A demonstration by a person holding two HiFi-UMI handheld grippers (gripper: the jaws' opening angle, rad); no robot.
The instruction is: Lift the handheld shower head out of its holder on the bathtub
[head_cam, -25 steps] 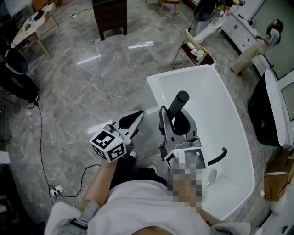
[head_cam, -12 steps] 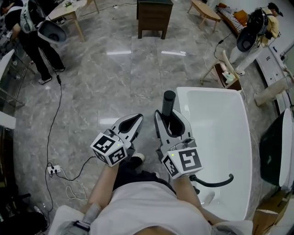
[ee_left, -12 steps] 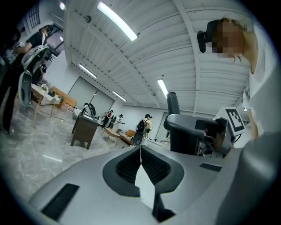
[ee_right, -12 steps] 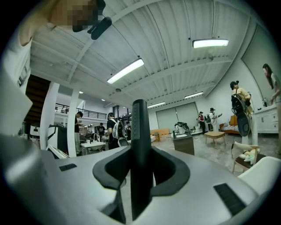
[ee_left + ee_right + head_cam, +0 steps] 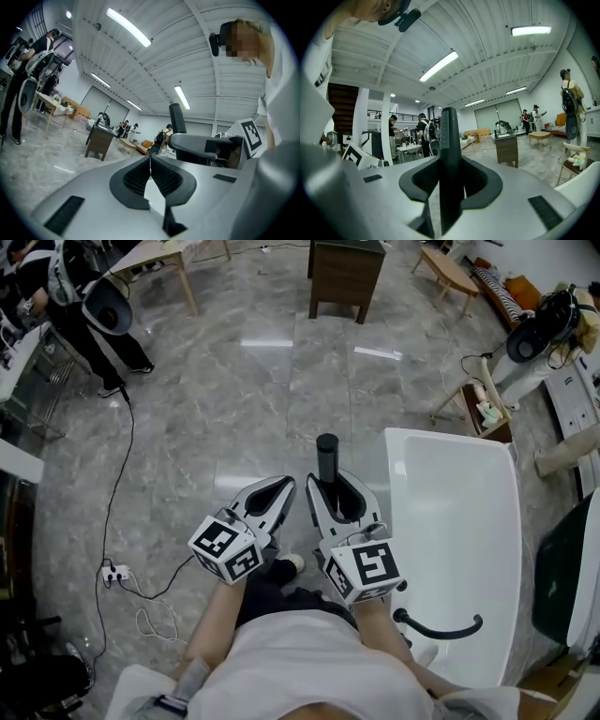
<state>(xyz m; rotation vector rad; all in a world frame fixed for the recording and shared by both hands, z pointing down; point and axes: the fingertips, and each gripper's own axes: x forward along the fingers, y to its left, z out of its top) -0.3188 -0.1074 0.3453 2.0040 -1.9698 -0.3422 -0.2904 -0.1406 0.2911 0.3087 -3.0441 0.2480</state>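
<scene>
The handheld shower head [image 5: 327, 454] is a black, ribbed stick. My right gripper [image 5: 332, 481] is shut on it, holding it above the marble floor just left of the white bathtub [image 5: 456, 457]. Its black hose [image 5: 441, 627] curves over the tub rim behind my hand. In the right gripper view the shower head [image 5: 450, 140] stands upright between the jaws of the right gripper [image 5: 451, 161]. My left gripper [image 5: 280, 486] hangs beside it on the left, shut and holding nothing. The left gripper view shows the left gripper [image 5: 150, 159] with its pads together and the shower head [image 5: 176, 117] to the right.
A dark wooden cabinet [image 5: 347, 276] stands far ahead, with a bench [image 5: 451, 267] to its right. A wooden chair [image 5: 477, 399] sits by the tub's far end. People [image 5: 80, 298] stand at the far left near a table. A power strip and cable [image 5: 114, 572] lie on the floor at left.
Both grippers have swung left, off the tub. The shower head, which was over the tub basin, now hangs over the floor beside the rim, with the hose trailing behind.
</scene>
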